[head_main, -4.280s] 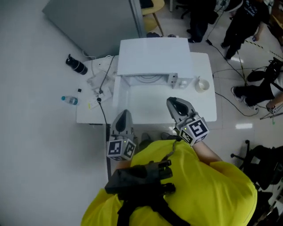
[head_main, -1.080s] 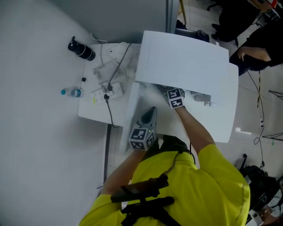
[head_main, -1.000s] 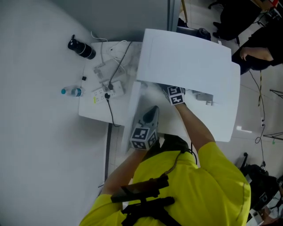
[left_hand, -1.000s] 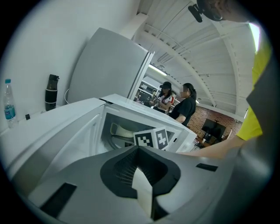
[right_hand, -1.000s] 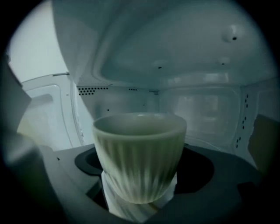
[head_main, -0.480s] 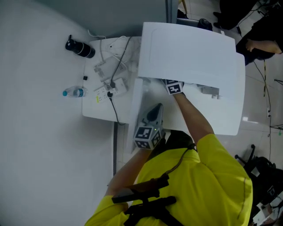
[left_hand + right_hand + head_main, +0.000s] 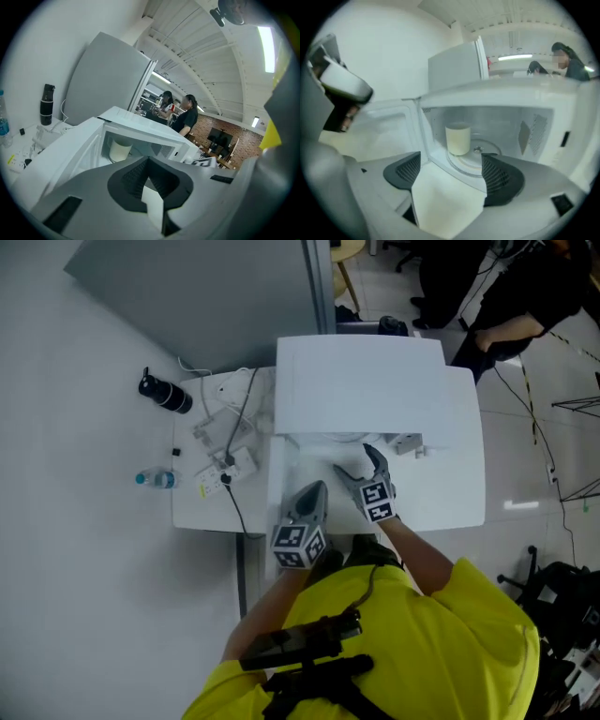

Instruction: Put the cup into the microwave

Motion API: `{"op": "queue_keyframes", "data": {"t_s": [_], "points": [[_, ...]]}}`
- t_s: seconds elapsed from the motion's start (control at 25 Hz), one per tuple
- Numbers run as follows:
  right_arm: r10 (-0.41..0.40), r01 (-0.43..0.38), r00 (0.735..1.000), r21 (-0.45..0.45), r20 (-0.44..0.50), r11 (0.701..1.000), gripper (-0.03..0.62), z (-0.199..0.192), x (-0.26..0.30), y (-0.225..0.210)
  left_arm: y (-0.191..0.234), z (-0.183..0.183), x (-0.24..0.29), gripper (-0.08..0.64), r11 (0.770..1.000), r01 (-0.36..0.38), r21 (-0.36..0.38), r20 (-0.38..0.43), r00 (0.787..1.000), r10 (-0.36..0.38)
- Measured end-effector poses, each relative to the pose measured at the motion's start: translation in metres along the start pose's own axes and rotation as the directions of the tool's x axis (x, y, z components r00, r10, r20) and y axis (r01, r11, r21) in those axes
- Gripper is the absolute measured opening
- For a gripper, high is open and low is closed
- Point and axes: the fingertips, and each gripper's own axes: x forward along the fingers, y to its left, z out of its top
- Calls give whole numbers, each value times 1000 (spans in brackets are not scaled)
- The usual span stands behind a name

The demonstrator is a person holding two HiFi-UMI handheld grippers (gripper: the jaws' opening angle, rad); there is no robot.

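The white microwave (image 7: 361, 381) stands on the white table (image 7: 450, 502) with its door (image 7: 382, 126) swung open to the left. A cream cup (image 7: 458, 138) stands upright on the glass turntable (image 7: 471, 159) inside. It also shows in the left gripper view as the cup (image 7: 119, 150); in the head view the microwave's top hides it. My right gripper (image 7: 451, 168) is in front of the cavity, apart from the cup, its jaws closing with nothing between them. In the head view the right gripper (image 7: 361, 465) is just outside the opening. My left gripper (image 7: 317, 491) hangs beside it, jaws together, empty.
A black bottle (image 7: 161, 393), a small water bottle (image 7: 150, 479) and a power strip with cables (image 7: 225, 460) lie on the table's left part. A grey cabinet (image 7: 206, 296) stands behind. People stand at the back right (image 7: 506, 296).
My right gripper has pulled back out of the microwave toward me, leaving the cup inside. The left gripper has barely shifted.
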Motion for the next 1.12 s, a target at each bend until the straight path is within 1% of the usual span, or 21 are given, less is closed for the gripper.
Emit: {"op": "queue_keyframes", "data": {"t_s": [0.04,0.08,0.12,0.16,0.24,0.36,0.4,0.44,0.52,0.56,0.6,0.64,0.68,0.8,0.88,0.92,1.12], "points": [[4,-5,999,29,34,1000,417,11,-25,3,-4,3,-2,5,1000,13,7,5,1000,-13],[6,-11,997,67,73,998,368,24,-49,5,-7,5,-5,5,1000,25,9,9,1000,-25],[9,-21,994,102,110,995,339,36,-72,7,-10,7,-8,5,999,35,5,13,999,-35],[11,-28,990,125,141,992,339,48,-94,7,-12,9,-11,5,999,44,-7,19,999,-44],[1,-28,982,139,191,990,253,70,-132,7,-17,13,-20,5,997,62,-37,35,998,-60],[-42,-3,969,179,244,984,252,96,-177,0,-28,22,-30,5,995,93,-40,52,995,-90],[-63,12,965,198,255,980,237,101,-190,-5,-33,25,-32,5,994,106,-38,56,993,-103],[-85,27,960,214,268,976,191,106,-203,-9,-38,27,-34,5,992,120,-39,60,991,-118],[-127,53,946,243,298,969,184,112,-225,-17,-49,31,-37,5,988,151,-44,67,987,-148],[-147,66,939,257,310,964,119,113,-234,-21,-53,33,-38,5,986,163,-44,71,985,-160],[-167,81,934,268,317,960,74,113,-243,-25,-57,35,-38,5,984,172,-42,74,983,-169],[-184,95,929,275,320,957,73,113,-250,-29,-60,37,-38,5,983,178,-40,76,982,-175],[-201,109,926,284,319,953,6,113,-257,-32,-63,39,-37,5,982,183,-38,76,981,-180],[-238,140,922,310,306,940,5,112,-273,-39,-72,41,-36,5,980,196,-28,70,978,-194],[-244,156,920,285,307,946,5,114,-281,-40,-78,44,-34,5,977,211,-12,76,975,-210],[-241,156,920,277,310,948,5,116,-282,-40,-81,46,-32,5,976,218,-5,80,973,-217],[-245,140,916,319,318,937,5,116,-282,-38,-92,45,-33,5,971,241,10,80,967,-241]]}}
